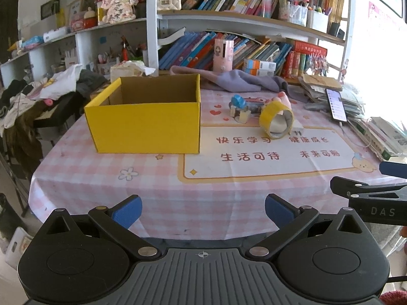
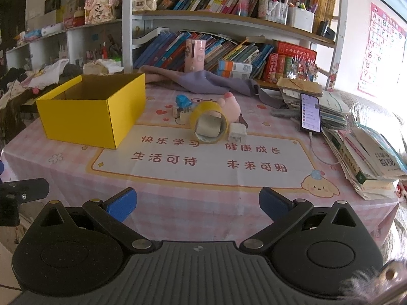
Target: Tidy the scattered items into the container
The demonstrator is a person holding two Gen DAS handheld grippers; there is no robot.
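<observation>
Both hand-held grippers, left [image 1: 202, 212] and right [image 2: 198, 204], spread wide, empty. Yellow tape roll [image 2: 209, 125] ahead of right: light, rigid, rolls; pinch across rim. Yellow box [image 1: 145, 119] ahead-left.

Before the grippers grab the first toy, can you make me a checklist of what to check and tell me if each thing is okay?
1. Yellow box open at the top, ready to take things: ok.
2. Left gripper open with nothing in it: ok.
3. Right gripper open with nothing in it: ok.
4. Yellow tape roll in plain sight, tipped on its side: ok.
5. White charger block free to pick up: not ok, it sits tight against the tape roll.
6. Box empty inside: cannot tell, its floor is hidden by the walls.
</observation>
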